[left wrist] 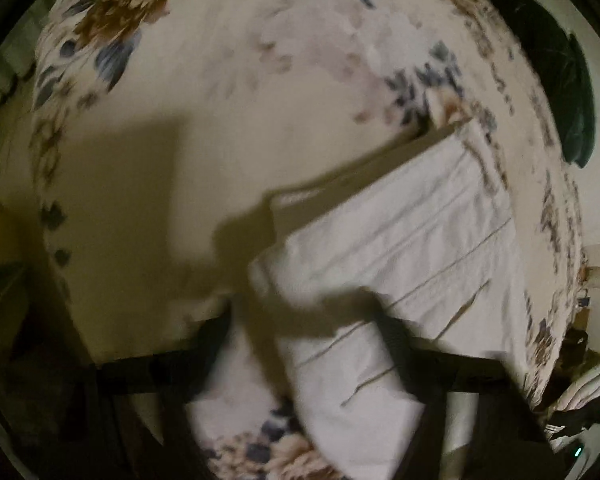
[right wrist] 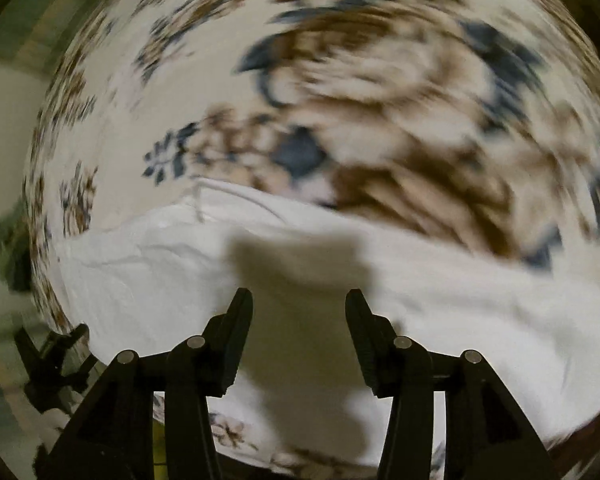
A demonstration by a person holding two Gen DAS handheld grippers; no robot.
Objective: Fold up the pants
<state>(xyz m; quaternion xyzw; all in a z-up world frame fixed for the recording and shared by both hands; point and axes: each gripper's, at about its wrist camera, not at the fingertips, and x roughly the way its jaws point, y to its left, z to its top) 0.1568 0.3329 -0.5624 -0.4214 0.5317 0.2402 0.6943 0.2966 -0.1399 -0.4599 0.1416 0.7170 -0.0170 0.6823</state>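
White pants [left wrist: 400, 256] lie on a floral bedspread [left wrist: 228, 128], partly folded, with a raised folded corner near the middle of the left wrist view. My left gripper [left wrist: 304, 316] is open above the pants' near end, its dark fingers [left wrist: 396, 340] blurred by motion. In the right wrist view the pants [right wrist: 440, 320] spread across the lower half. My right gripper [right wrist: 299, 304] is open and empty just above the white cloth, casting a shadow on it. The left gripper [right wrist: 52, 356] also shows at the lower left edge of that view.
A dark green object [left wrist: 568, 92] lies beyond the bed's right edge. Striped and dark clutter [left wrist: 584, 392] sits at the lower right past the bed. The bedspread's big brown and blue flower [right wrist: 400, 92] fills the area beyond the pants.
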